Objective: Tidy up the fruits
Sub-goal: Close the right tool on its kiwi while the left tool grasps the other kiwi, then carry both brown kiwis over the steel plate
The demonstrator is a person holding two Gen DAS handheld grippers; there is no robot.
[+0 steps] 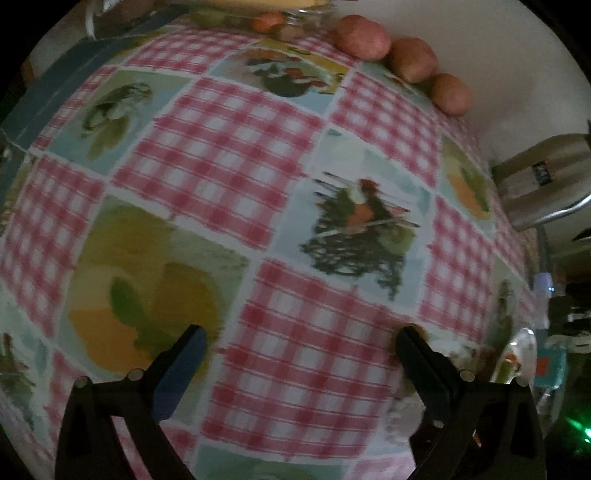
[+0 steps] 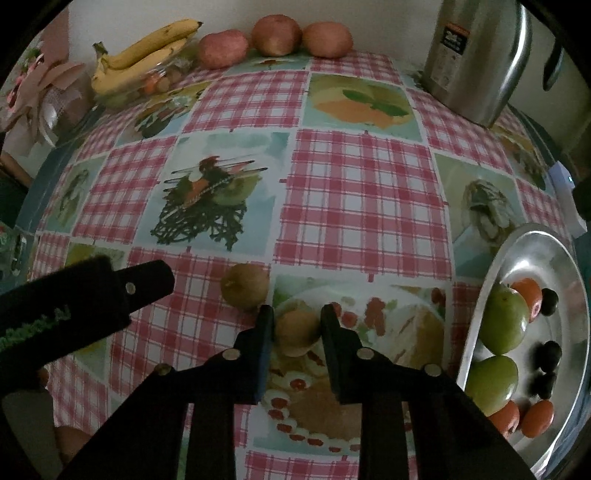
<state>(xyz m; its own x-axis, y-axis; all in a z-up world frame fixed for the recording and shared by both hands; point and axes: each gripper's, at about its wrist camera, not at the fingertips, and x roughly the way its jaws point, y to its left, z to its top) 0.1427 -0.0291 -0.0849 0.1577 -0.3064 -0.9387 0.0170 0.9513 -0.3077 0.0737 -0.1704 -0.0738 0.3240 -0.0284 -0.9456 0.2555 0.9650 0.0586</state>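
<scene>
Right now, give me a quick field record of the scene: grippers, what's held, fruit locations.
right hand-held gripper: shut on a small brown fruit on the tablecloth
left hand-held gripper: open, nothing between its fingers
second brown fruit: loose on the cloth, just beyond the held one
metal plate: at right, holds two green apples, orange fruits, dark small fruits
far edge: three red apples in a row, bananas to their left
metal kettle: far right corner
</scene>
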